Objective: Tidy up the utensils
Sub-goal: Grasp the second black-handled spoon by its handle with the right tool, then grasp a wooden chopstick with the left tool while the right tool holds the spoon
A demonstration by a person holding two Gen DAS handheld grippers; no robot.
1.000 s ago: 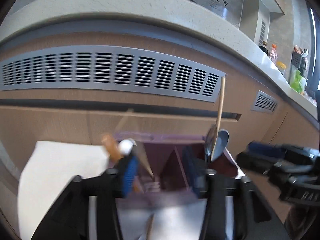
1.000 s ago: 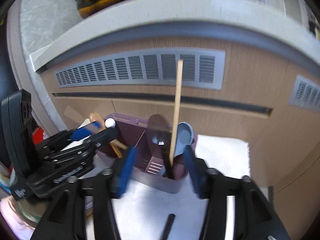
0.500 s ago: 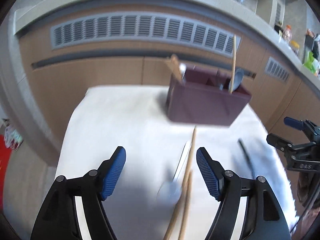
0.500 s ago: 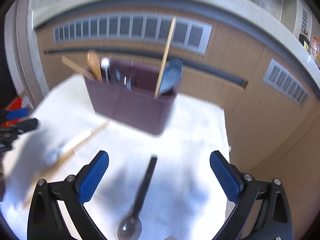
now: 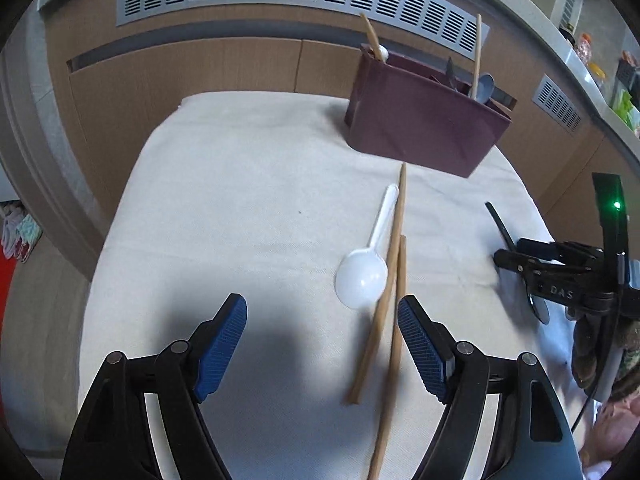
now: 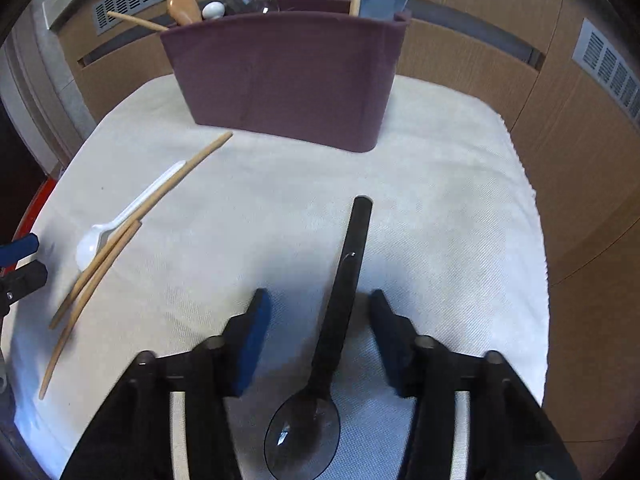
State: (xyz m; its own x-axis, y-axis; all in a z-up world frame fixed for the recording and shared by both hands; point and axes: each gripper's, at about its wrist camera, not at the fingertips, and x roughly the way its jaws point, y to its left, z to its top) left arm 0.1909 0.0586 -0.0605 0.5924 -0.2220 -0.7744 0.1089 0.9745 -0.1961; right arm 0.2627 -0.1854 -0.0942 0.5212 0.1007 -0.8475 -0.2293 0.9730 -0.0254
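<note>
Near the front edge of the white cloth (image 6: 440,208), the black spoon (image 6: 340,312) is lying flat, handle pointing toward the maroon caddy (image 6: 288,76) at the far edge, and we are now closing the right gripper (image 6: 318,344) around its handle, pads not yet touching, where half a second ago those jaws were spread wide above it. Our left gripper (image 5: 322,344) is opening, empty, having dropped from the caddy toward the chopsticks (image 5: 394,280) and white spoon (image 5: 362,276) mid-cloth, so both pickups are starting.
</note>
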